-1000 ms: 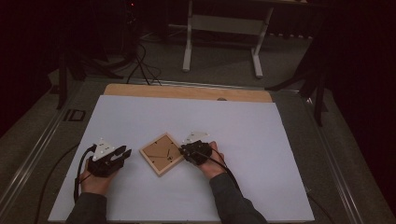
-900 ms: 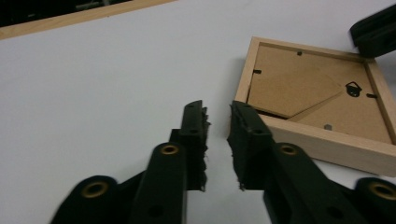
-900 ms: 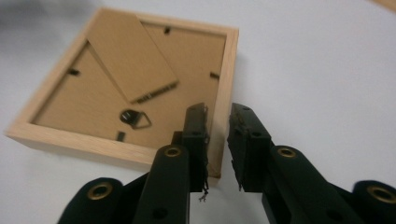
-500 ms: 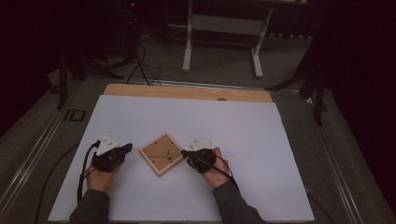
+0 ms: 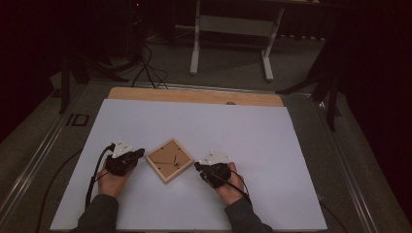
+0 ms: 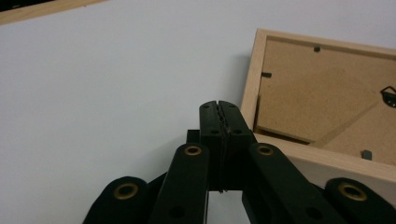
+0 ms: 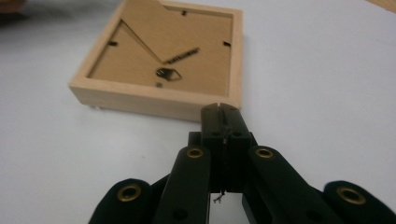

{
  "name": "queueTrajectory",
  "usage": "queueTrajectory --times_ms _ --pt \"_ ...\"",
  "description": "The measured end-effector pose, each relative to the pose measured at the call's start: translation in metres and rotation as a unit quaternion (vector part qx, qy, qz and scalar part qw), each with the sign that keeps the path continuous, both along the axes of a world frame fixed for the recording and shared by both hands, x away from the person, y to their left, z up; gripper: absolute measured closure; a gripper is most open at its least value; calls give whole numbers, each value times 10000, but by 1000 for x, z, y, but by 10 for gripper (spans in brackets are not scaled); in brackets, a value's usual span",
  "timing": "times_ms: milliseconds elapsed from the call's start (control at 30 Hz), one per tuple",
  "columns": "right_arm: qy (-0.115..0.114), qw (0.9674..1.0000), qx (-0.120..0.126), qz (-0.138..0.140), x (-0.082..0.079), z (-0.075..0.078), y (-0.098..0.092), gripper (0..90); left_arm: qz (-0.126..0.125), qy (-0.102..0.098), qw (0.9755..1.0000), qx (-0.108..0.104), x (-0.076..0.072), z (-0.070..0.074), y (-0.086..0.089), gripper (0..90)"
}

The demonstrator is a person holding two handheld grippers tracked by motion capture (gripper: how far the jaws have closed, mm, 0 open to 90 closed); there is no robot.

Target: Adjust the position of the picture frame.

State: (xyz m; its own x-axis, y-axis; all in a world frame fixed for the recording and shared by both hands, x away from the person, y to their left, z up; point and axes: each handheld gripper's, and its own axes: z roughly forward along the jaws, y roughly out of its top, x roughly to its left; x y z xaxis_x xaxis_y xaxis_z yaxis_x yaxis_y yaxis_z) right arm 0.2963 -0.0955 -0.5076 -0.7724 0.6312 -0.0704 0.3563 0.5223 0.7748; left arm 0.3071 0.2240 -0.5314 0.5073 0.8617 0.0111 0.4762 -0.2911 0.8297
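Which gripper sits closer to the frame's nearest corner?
The left gripper: its shut tips nearly meet the wooden frame at its left corner. The right gripper sits slightly farther off.

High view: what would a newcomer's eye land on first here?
A square wooden picture frame lies back-side up, turned like a diamond, near the front of the white table sheet. The left gripper and right gripper flank it, one on each side, both with jaws shut and nothing between them. Everything beyond the table is dark.
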Motion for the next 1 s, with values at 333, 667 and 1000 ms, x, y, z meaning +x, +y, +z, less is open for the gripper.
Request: queueTrajectory --times_ms 333,667,1000 --pt "166 9998 110 72 -4 -7 0 896 8 47 10000 3 0 -1 -2 896" --pt "321 9993 49 181 -12 -14 4 894 -157 82 9998 -10 -4 -1 -10 896" --pt "579 9977 -33 352 -17 -21 11 895 -407 70 9991 42 -11 0 -25 895"
